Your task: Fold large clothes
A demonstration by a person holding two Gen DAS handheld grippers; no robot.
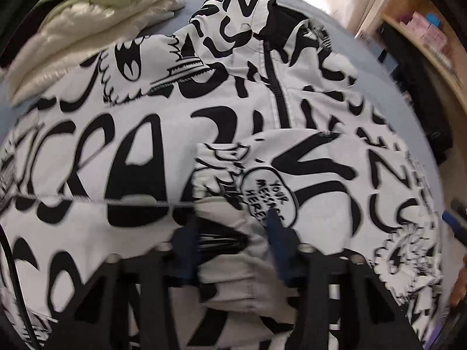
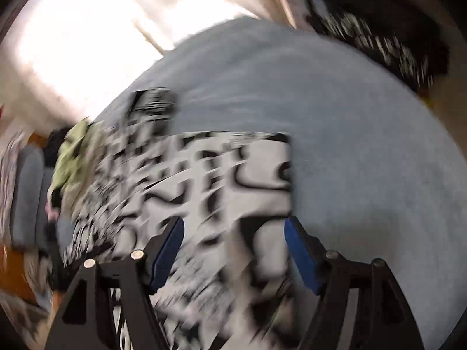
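Observation:
A white jacket with black graffiti print [image 1: 151, 145] lies spread on a blue-grey surface [image 1: 388, 93], zipper up the middle. A folded sleeve [image 1: 292, 180] lies on top of it. My left gripper [image 1: 233, 221] has its blue fingers [image 1: 280, 233] apart, with a bunch of the sleeve cloth between them. My right gripper [image 2: 235, 233] is open and empty, low over the jacket's right edge [image 2: 233, 175]; that view is heavily blurred. The right gripper's blue tip [image 1: 452, 224] shows at the right edge of the left wrist view.
A stack of folded pale green and cream clothes [image 1: 96, 14] sits at the far left of the surface; it also shows in the right wrist view [image 2: 73, 157]. A wooden shelf [image 1: 432, 38] stands at the right. Bare blue-grey surface [image 2: 350, 145] lies right of the jacket.

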